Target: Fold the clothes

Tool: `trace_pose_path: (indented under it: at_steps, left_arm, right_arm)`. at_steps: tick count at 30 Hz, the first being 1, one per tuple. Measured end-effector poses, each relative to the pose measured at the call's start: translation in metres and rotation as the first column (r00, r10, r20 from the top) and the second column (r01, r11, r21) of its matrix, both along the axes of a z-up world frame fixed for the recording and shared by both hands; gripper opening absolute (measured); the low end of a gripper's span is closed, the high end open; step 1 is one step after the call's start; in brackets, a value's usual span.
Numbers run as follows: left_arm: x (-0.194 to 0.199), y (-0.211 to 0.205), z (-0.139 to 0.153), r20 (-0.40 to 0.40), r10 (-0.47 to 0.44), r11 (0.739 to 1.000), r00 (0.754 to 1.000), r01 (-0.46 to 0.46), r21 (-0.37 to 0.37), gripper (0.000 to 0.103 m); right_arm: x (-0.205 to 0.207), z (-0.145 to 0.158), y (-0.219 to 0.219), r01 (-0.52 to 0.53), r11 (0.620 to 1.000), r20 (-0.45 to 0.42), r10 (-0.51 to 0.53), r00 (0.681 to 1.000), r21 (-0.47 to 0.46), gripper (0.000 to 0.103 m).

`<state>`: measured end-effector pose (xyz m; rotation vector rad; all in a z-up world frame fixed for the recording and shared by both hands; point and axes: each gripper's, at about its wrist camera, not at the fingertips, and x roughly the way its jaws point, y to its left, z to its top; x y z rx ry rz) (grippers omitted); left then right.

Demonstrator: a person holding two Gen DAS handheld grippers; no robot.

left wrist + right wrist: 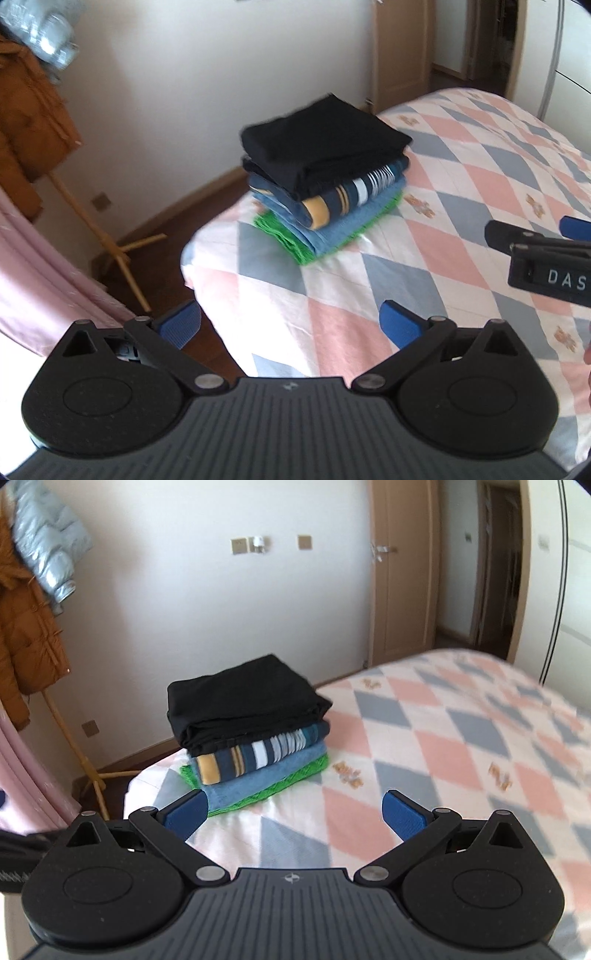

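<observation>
Black top layer: a folded black garment [325, 147] caps the stack [251, 731].
Stack order: black, then a navy striped piece with a yellow band [258, 757], then a light blue towel [266, 779], then a green cloth [288, 782] at the bottom; 4 layers.
Stack place: near the corner of the bed [461, 206], close to the wall-side edge, resting on the quilt of pink, grey-blue and white diamonds.
Left gripper [290, 325]: jaws wide, holding nothing, hanging over the bed's near edge, well short of the stack.
Right gripper [293, 812]: jaws wide, empty, above the quilt; the left blue pad [184, 812] overlaps the green cloth's edge in view, contact cannot be told.
Right gripper from the left view: enters at the right edge, apart from the stack.
Room: brown coat [26, 635] and pale blue jacket [48, 542] on a wooden rack; door [402, 572] behind.
</observation>
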<state>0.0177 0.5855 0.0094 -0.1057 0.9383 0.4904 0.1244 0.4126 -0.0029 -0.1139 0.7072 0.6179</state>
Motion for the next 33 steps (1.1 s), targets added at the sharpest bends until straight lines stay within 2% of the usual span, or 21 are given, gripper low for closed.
trace_pose_path:
  at_steps: [7, 16, 33]
  left_arm:
    - [0.013, 0.041, -0.011, -0.017, -0.086, 0.995, 0.996, 0.086, -0.051, 0.102]
    - [0.025, 0.082, -0.021, -0.035, -0.153, 0.984, 0.988, 0.149, -0.097, 0.102]
    - [0.053, 0.146, -0.047, -0.077, -0.197, 0.97, 0.977, 0.183, -0.16, 0.102]
  right_arm:
    - [0.003, -0.014, 0.026, 0.087, 0.995, -0.063, -0.09, 0.994, -0.052, 0.103]
    - [0.005, -0.027, 0.051, 0.19, 0.979, -0.164, -0.2, 0.966, -0.074, 0.103]
    - [0.007, -0.047, 0.116, 0.213, 0.963, -0.246, -0.25, 0.936, -0.166, 0.103]
